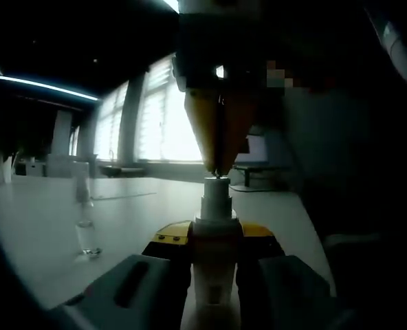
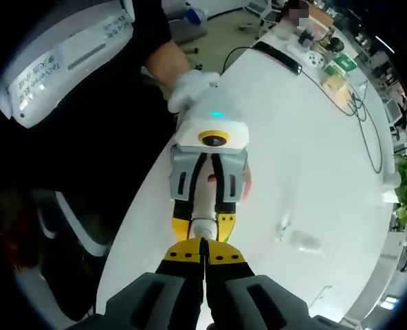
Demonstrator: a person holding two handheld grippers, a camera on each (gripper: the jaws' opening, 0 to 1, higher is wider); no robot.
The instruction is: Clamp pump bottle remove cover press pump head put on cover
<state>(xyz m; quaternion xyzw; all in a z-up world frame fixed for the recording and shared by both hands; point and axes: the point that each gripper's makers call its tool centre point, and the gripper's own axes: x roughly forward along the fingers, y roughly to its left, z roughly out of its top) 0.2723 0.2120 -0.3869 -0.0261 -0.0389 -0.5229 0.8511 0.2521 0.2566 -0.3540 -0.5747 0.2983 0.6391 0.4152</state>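
Pressing the pump head right now, by the look of it. Left tool (image 1: 216, 258) closed snug around the small white pump bottle (image 1: 214, 275), holding it upright above the white counter (image 1: 45, 227), yellow pads on either side of the neck. Right tool (image 2: 203, 256) coming straight down from above with its yellow tips pinched together, nothing between them, tip resting on top of the white pump head (image 1: 216, 184). Clear plastic cover (image 1: 86, 230) standing off to the side on the counter, well apart from the bottle, so already removed. Best bet for this step, probably: push straight down along the bottle's axis, dead centre on the pump head, no sideways lean, or the tips slide off that small top. Worth keeping the left grip firm and level so the bottle doesn't slip down through the pads under the push. Slow press, full stroke, then lift off cleanly before going for the cover.
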